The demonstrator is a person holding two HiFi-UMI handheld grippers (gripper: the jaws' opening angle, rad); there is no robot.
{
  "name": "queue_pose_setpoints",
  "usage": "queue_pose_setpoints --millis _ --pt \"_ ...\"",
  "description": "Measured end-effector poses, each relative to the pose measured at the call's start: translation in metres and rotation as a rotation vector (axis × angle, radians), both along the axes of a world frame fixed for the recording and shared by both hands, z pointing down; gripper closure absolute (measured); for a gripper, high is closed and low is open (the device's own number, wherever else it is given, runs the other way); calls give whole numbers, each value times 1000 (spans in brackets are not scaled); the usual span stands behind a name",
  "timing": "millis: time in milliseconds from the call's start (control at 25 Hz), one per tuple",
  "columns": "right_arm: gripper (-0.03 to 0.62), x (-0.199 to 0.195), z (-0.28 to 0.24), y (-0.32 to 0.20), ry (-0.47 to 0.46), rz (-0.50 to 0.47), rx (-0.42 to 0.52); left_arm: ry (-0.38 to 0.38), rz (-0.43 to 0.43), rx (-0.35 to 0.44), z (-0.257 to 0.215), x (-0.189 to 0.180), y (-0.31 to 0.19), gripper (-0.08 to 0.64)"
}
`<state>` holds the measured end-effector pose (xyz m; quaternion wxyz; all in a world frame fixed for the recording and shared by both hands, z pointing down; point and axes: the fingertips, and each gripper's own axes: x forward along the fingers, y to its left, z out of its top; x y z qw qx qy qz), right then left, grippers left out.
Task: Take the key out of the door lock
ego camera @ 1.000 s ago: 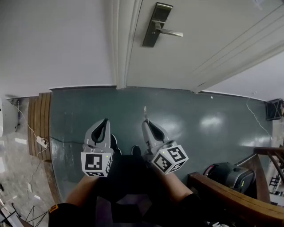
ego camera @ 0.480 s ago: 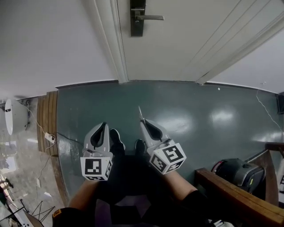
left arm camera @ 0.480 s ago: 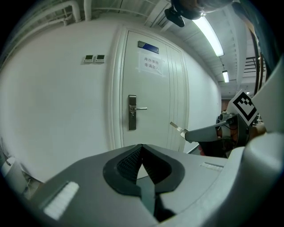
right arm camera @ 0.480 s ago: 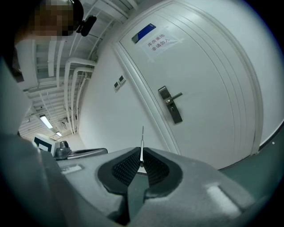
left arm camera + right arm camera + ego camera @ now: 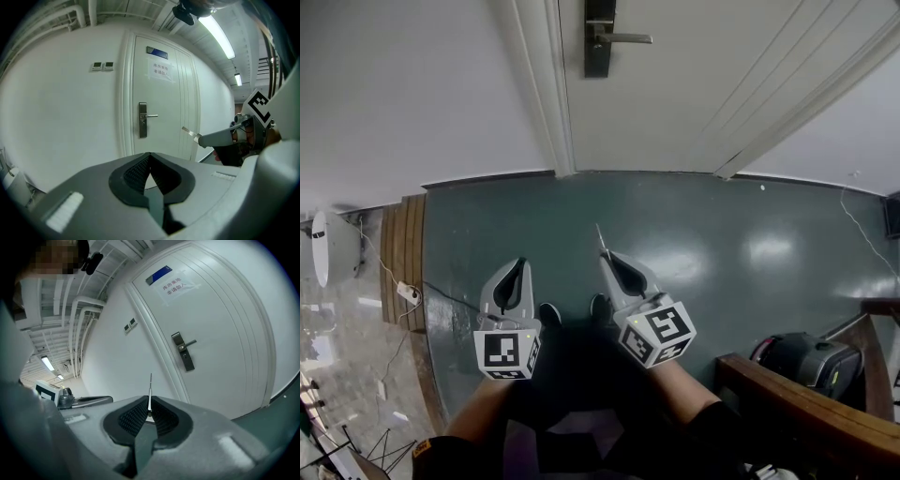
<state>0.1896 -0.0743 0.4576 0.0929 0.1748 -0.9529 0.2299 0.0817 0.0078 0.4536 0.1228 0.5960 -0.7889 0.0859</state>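
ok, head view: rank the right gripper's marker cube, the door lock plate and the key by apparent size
1. marker cube, though nearness to the camera inflates it
2. lock plate
3. key, a thin sliver clamped in the right gripper

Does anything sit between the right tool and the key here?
Nothing visible does: the right tool is shut on the key, whose blade sticks out of the jaws, well clear of the door lock.
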Motion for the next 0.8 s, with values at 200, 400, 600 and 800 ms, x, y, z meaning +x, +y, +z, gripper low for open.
queue_pose_setpoints --millis 200,400,600,800 --pt "577 -11 -1 20 50 25 30 33 -14 20 1 -19 18 545" --pt "577 -20 6 43 109 47 49 64 -23 39 7 -35 35 545" --pt "577 -20 11 57 154 78 71 85 -4 49 12 -40 46 545" --pt "577 -25 12 69 180 78 96 94 13 59 15 -45 50 545"
